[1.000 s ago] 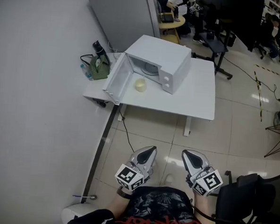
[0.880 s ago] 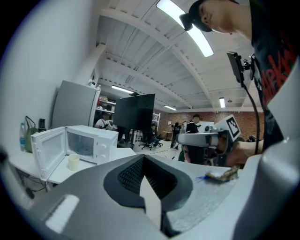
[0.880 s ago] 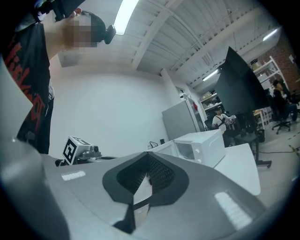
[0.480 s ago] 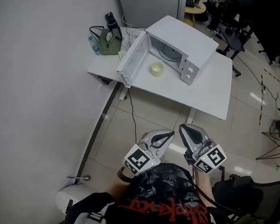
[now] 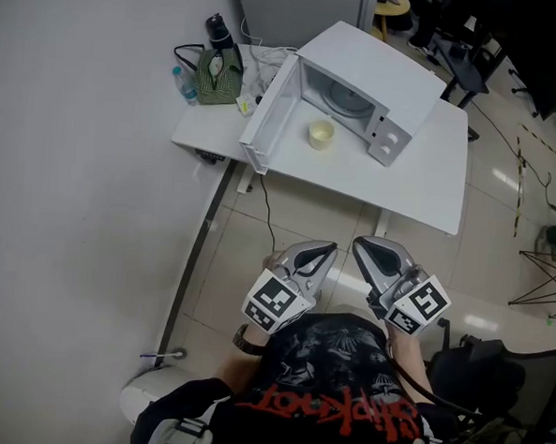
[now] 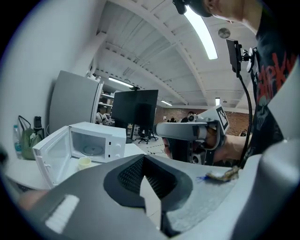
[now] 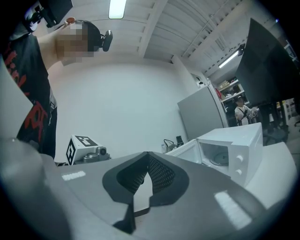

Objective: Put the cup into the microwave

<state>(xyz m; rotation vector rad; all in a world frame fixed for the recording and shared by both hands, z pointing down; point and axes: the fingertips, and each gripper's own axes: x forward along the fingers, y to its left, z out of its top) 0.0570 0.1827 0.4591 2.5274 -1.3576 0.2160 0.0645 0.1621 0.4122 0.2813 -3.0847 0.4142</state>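
Note:
A pale yellow cup (image 5: 321,134) stands on the white table (image 5: 422,178) just in front of the white microwave (image 5: 376,77), whose door (image 5: 273,115) hangs wide open to the left. The cup (image 6: 84,162) and the microwave (image 6: 96,140) also show small at the left of the left gripper view. The microwave (image 7: 234,145) sits at the right of the right gripper view. My left gripper (image 5: 325,251) and right gripper (image 5: 361,246) are held side by side near my chest, well short of the table. Both are shut and empty.
A dark bottle (image 5: 217,30), a green bag (image 5: 217,72), a small water bottle (image 5: 184,86) and cables lie on the table's far left corner. A grey cabinet (image 5: 291,6) stands behind. A cord (image 5: 265,206) hangs under the table. A black chair (image 5: 494,370) is at my right.
The table and microwave now sit larger and nearer in the head view. Both grippers have shifted up and slightly right in the frame, still shut and side by side.

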